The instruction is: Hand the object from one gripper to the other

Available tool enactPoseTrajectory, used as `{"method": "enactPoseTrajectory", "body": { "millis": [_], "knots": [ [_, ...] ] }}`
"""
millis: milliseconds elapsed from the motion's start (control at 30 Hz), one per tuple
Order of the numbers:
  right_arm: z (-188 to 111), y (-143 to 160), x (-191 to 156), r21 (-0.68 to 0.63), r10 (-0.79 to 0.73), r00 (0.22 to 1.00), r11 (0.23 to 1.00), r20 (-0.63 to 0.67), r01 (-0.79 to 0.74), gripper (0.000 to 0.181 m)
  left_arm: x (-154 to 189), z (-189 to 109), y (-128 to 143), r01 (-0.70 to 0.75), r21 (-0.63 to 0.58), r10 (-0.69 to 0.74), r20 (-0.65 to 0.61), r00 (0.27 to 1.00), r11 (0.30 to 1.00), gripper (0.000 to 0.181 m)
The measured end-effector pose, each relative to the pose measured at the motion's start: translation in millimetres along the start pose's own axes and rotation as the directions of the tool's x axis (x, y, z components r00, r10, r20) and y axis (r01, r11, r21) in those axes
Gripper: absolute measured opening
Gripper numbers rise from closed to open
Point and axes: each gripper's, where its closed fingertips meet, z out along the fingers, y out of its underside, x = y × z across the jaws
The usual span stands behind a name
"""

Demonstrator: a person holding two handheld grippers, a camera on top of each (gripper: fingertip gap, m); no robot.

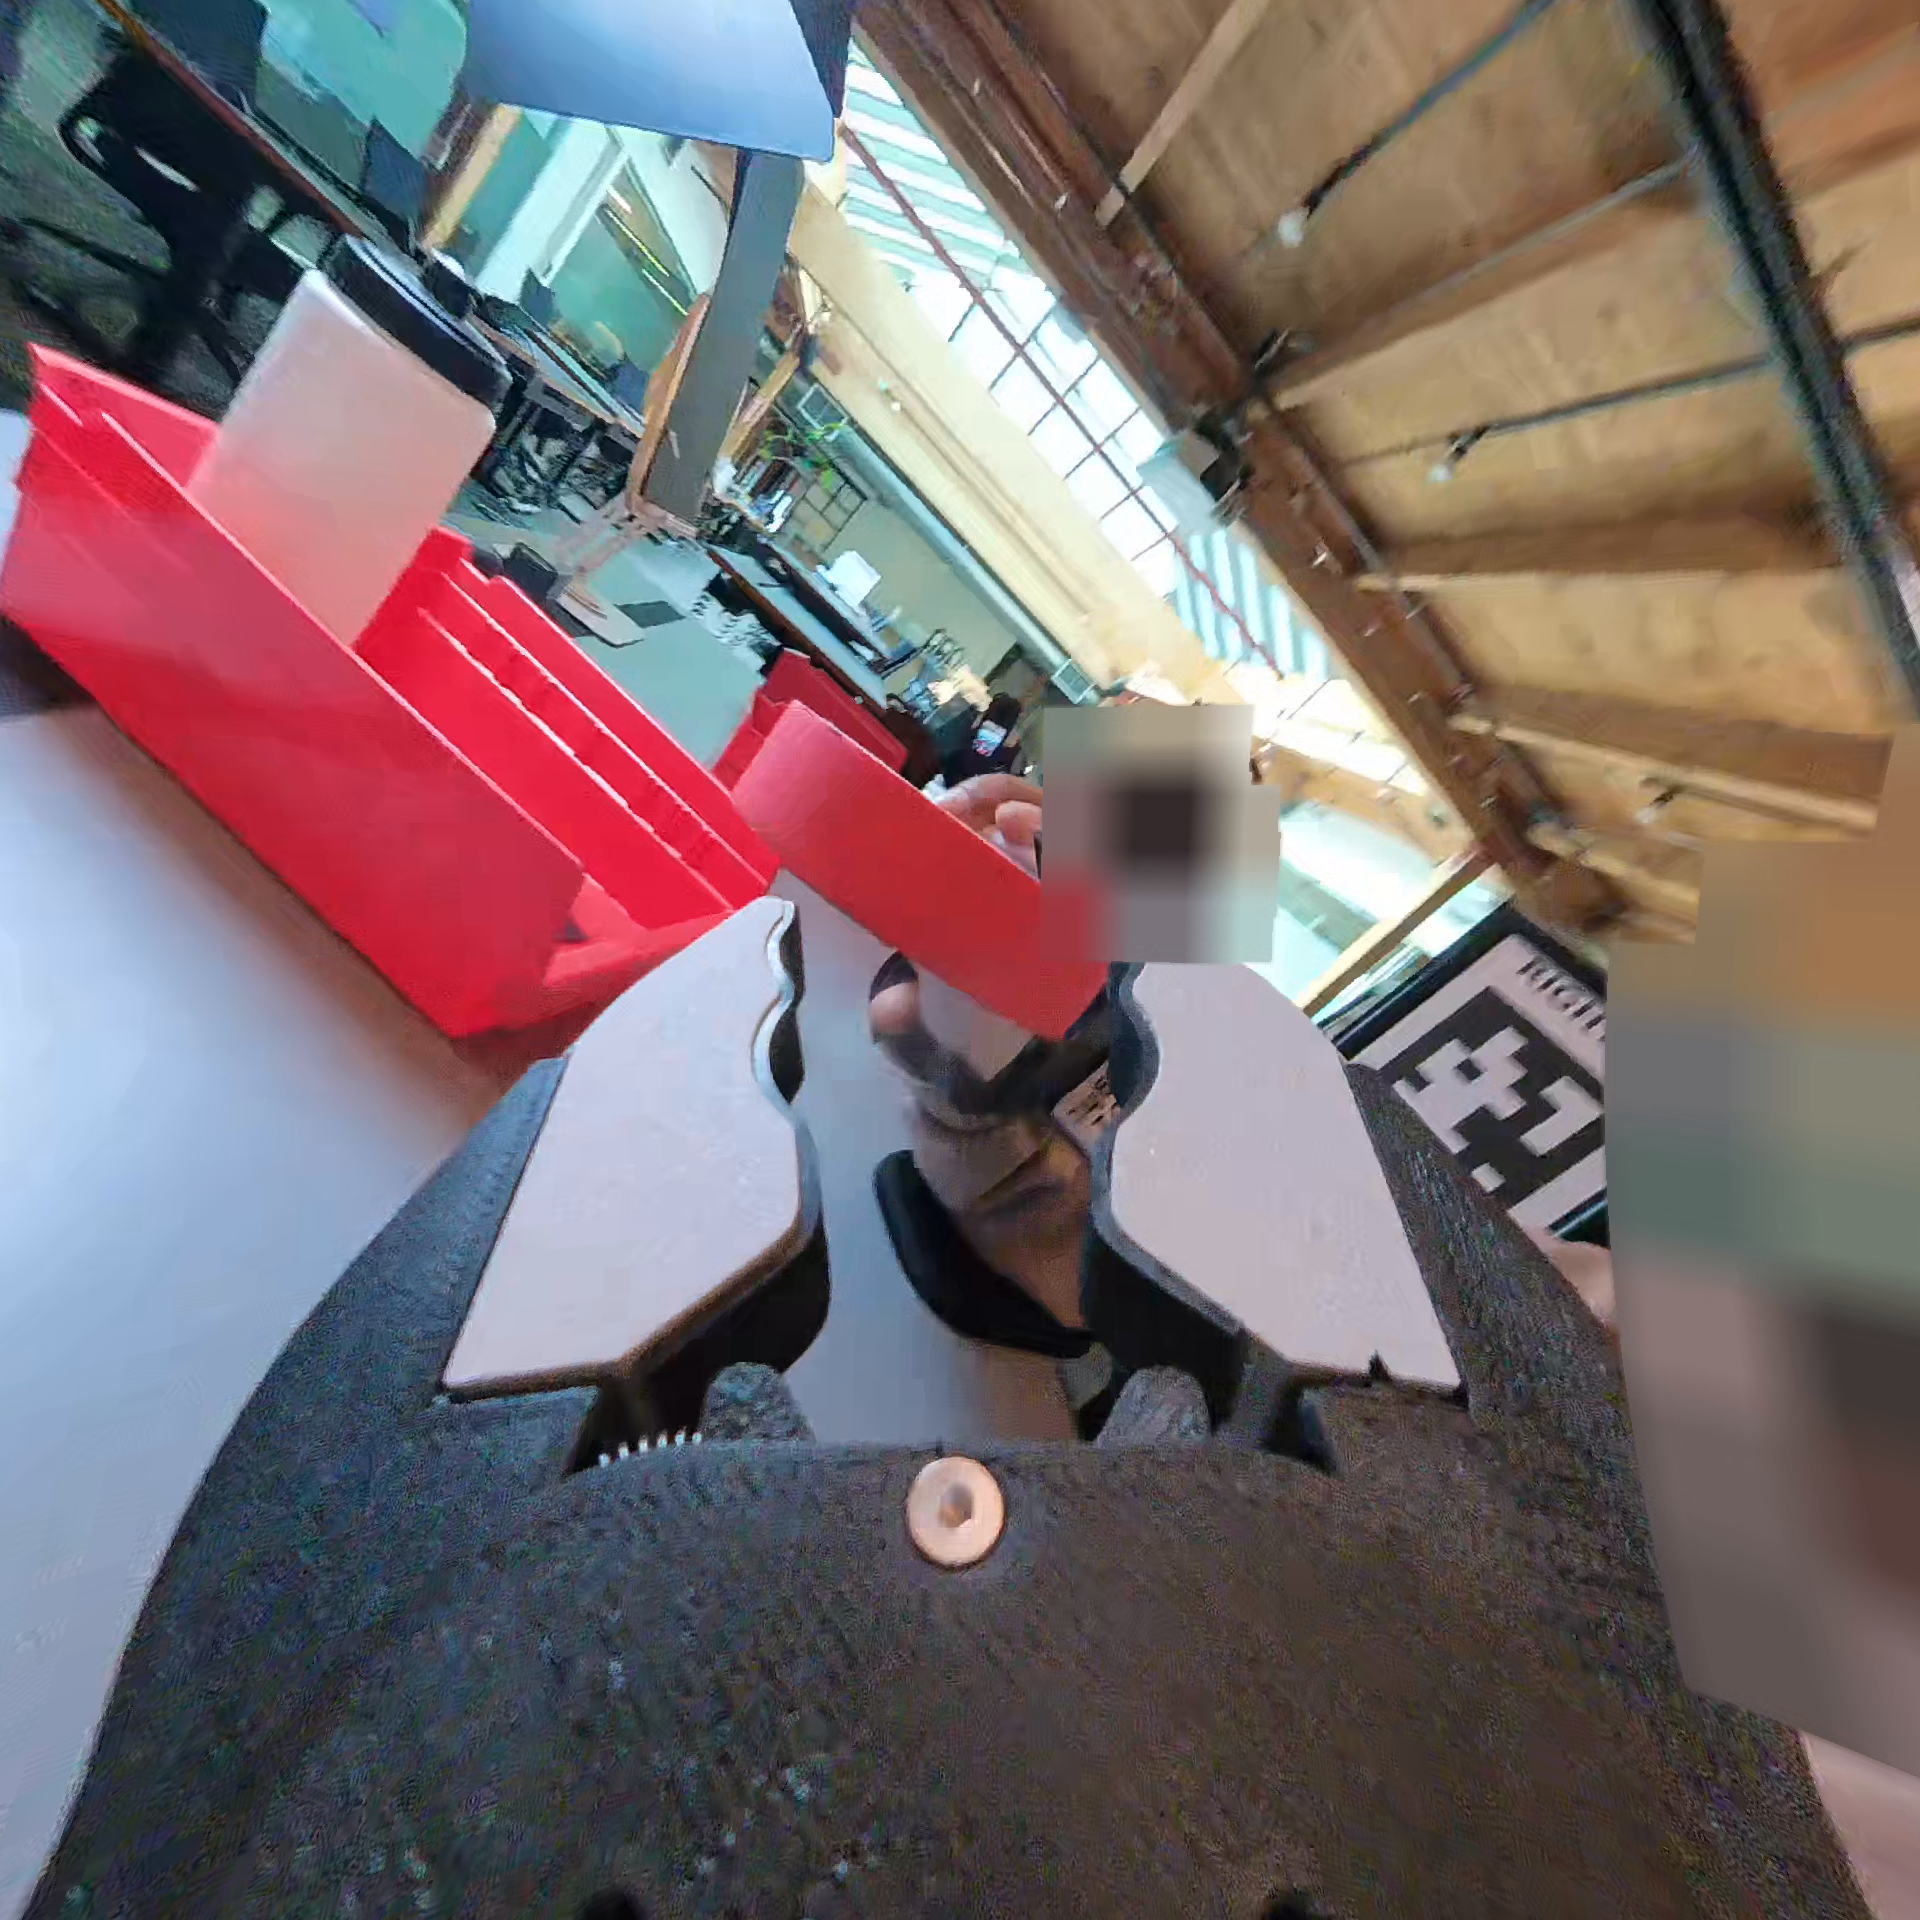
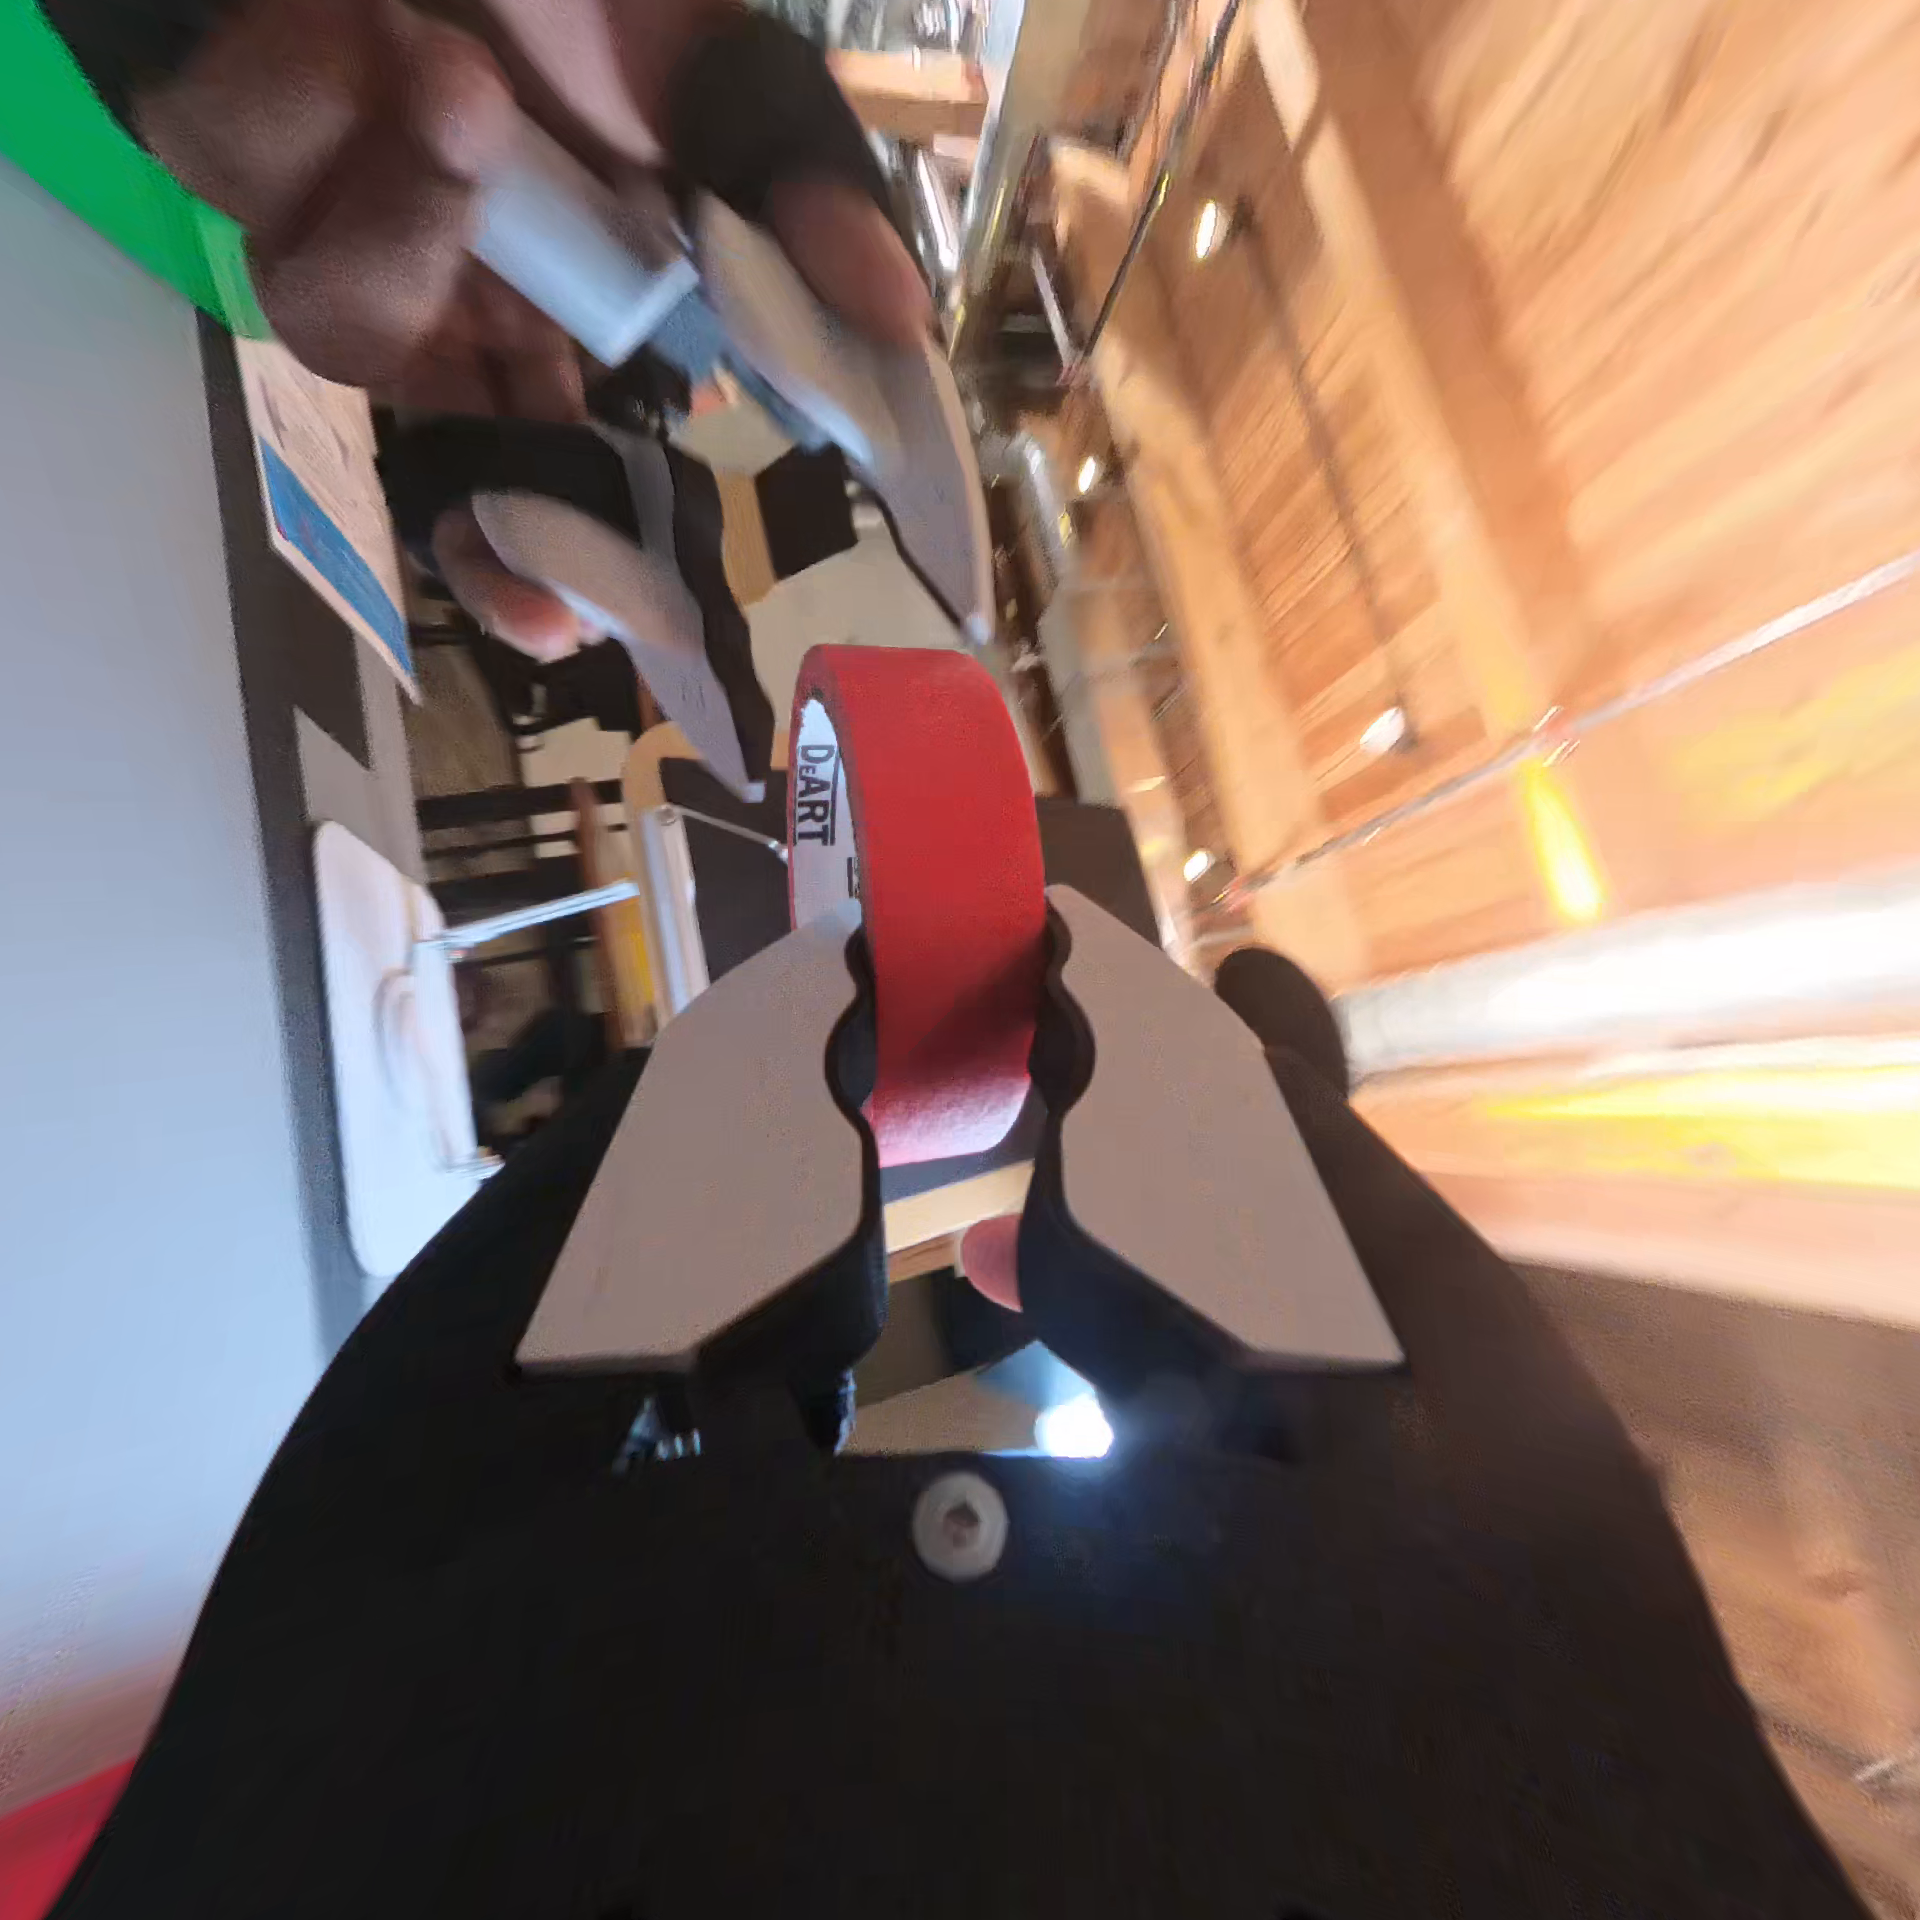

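The right hand-held gripper (image 2: 951, 940) is clamped on the red tape roll (image 2: 951, 914), which stands on edge between its 2 fingers, raised off the table (image 1: 156, 1039). The left hand-held gripper (image 2: 862, 707) points at the roll from just beyond it, fingers spread apart, not touching it. A red bin (image 1: 312, 727) sits on the table.

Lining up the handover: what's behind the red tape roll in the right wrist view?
Beyond the red tape roll held by the right gripper, the open left gripper approaches, a hand holding it. The roll's far rim is hidden.
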Motion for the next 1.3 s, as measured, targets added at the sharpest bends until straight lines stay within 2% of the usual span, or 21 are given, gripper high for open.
{"method": "enactPoseTrajectory", "body": {
  "millis": [100, 167, 267, 333, 400, 433, 533, 567, 600, 633, 700, 767, 833, 900, 967, 1033, 1133, 1167, 1233, 1267, 1300],
  "knots": [
    [0, -20, -26, 0.057, -0.116, 0.993, 0.992, -0.009, 0.116, 0.026, -13, 14, 19, 0.202, -0.027, -0.203, -0.058, 0.977, 0.979, 0.049],
    [2, -18, -31, 0.029, -0.132, 0.991, 0.991, -0.002, 0.132, 0.026, -15, 13, 19, 0.213, -0.022, -0.214, -0.066, 0.975, 0.977, 0.044],
    [4, -6, -38, -0.008, -0.010, 0.996, 1.000, 0.088, 0.011, 0.047, -14, 6, 12, 0.025, -0.039, -0.024, 0.020, 1.000, 0.999, 0.035],
    [3, 0, -43, -0.037, 0.162, 0.969, 0.987, 0.189, -0.158, 0.057, -4, -3, -1, -0.109, -0.025, 0.110, 0.035, 0.993, 0.994, 0.029],
    [2, 5, -43, -0.097, 0.406, 0.865, 0.913, 0.295, -0.395, 0.058, -4, -13, -2, -0.303, -0.121, 0.316, 0.119, 0.941, 0.945, 0.029],
    [-1, 3, -44, -0.130, 0.539, 0.758, 0.837, 0.368, -0.532, 0.059, -4, -16, 0, -0.409, -0.187, 0.437, 0.147, 0.887, 0.893, 0.029],
    [-8, -12, -33, -0.266, 0.820, 0.283, 0.455, 0.497, -0.850, 0.061, 8, -15, 20, -0.603, -0.382, 0.675, 0.083, 0.733, 0.701, 0.029],
    [-9, -15, -29, -0.302, 0.845, 0.164, 0.353, 0.508, -0.886, 0.062, 13, -11, 31, -0.641, -0.429, 0.719, 0.029, 0.694, 0.636, 0.029],
    [-10, -18, -27, -0.328, 0.848, 0.099, 0.305, 0.520, -0.894, 0.063, 17, -7, 45, -0.668, -0.476, 0.748, -0.032, 0.663, 0.572, 0.029],
    [-14, -23, -29, -0.352, 0.833, 0.066, 0.302, 0.549, -0.886, 0.062, 17, -3, 59, -0.679, -0.525, 0.768, -0.072, 0.637, 0.513, 0.029],
    [-24, -33, -43, -0.416, 0.792, 0.050, 0.372, 0.608, -0.830, 0.055, 8, 4, 79, -0.670, -0.621, 0.804, -0.106, 0.586, 0.407, 0.029],
    [-27, -36, -55, -0.410, 0.755, 0.161, 0.507, 0.636, -0.758, 0.033, 2, 9, 90, -0.677, -0.650, 0.826, -0.132, 0.548, 0.345, 0.029],
    [-21, -32, -52, -0.376, 0.747, 0.271, 0.570, 0.607, -0.731, 0.032, -2, 8, 81, -0.695, -0.623, 0.844, -0.101, 0.527, 0.359, 0.029],
    [-14, -31, -31, -0.328, 0.793, 0.231, 0.471, 0.564, -0.819, 0.030, 5, 8, 61, -0.736, -0.519, 0.844, -0.052, 0.534, 0.434, 0.037],
    [-11, -27, -4, -0.264, 0.839, 0.117, 0.296, 0.531, -0.918, 0.030, 17, 4, 47, -0.767, -0.404, 0.828, -0.042, 0.559, 0.498, 0.049],
    [-10, -19, 32, -0.141, 0.861, -0.030, 0.049, 0.508, -0.989, 0.029, 29, 4, 39, -0.774, -0.298, 0.800, -0.053, 0.598, 0.559, 0.059],
    [-10, -4, 65, 0.018, 0.851, -0.196, -0.234, 0.487, -0.972, 0.030, 42, 16, 42, -0.738, -0.183, 0.734, -0.101, 0.671, 0.650, 0.062],
    [-9, -2, 64, 0.036, 0.851, -0.223, -0.272, 0.475, -0.962, 0.030, 47, 21, 41, -0.735, -0.131, 0.728, -0.104, 0.678, 0.665, 0.058],
    [-4, -3, 52, 0.028, 0.864, -0.224, -0.264, 0.451, -0.964, 0.030, 58, 27, 37, -0.720, -0.039, 0.714, -0.101, 0.692, 0.693, 0.050],
    [-3, -6, 49, 0.028, 0.857, -0.233, -0.276, 0.460, -0.961, 0.031, 53, 28, 35, -0.726, -0.065, 0.724, -0.061, 0.687, 0.684, 0.033],
    [-2, -5, 45, 0.015, 0.857, -0.240, -0.277, 0.455, -0.961, 0.031, 48, 26, 35, -0.738, -0.118, 0.739, -0.041, 0.673, 0.665, 0.029]
  ]
}}
